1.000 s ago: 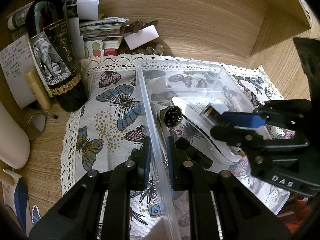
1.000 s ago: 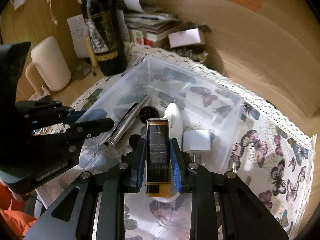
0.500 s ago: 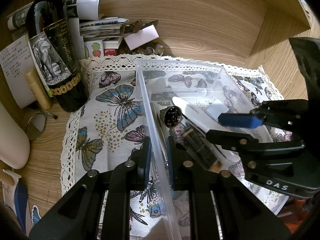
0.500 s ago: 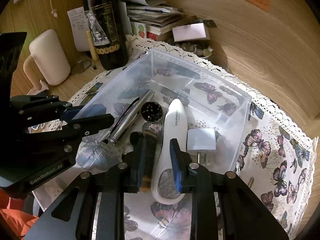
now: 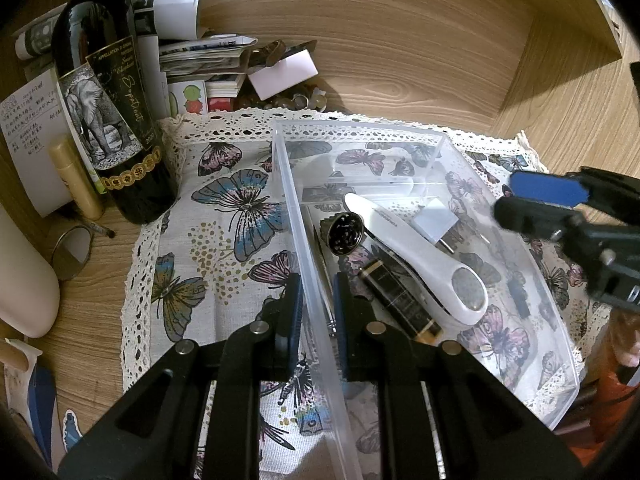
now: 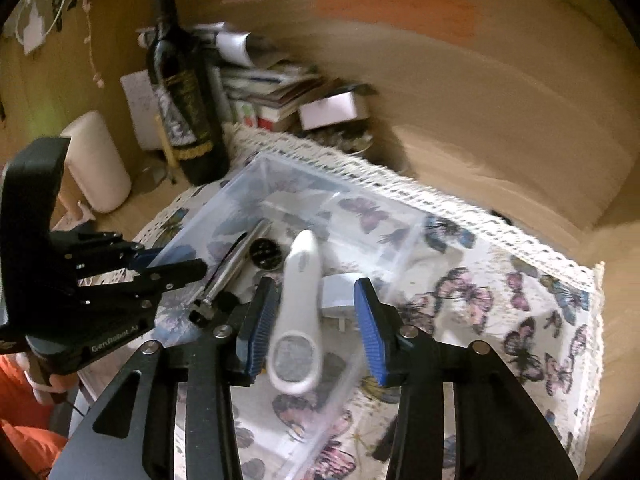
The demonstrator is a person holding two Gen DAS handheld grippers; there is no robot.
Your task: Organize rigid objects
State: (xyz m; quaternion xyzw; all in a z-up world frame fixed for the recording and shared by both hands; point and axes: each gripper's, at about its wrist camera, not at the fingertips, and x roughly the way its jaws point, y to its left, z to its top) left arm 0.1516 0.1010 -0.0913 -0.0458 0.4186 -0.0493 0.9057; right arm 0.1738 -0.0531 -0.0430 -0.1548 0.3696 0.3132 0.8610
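I see a clear, smooth plastic bin [image 5: 420, 132] on a woven cloth mat [image 5: 224, 216] with butterfly print and lace edging. The desk [image 5: 400, 72] is matt wood grain. Inside the bin: a glossy white plastic handheld device [image 5: 416, 256], a glossy black tube with gold ends [image 5: 396, 300], a shiny metal pen [image 6: 236, 264]. The wine bottle [image 5: 100, 80] is dark glossy glass, paper-labelled.

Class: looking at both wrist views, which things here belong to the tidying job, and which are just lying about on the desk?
Job: clear bin; white handheld device; black-and-gold tube; round black cap; white plug; silver pen.

Lying about: wine bottle; paper stack; small mirror.
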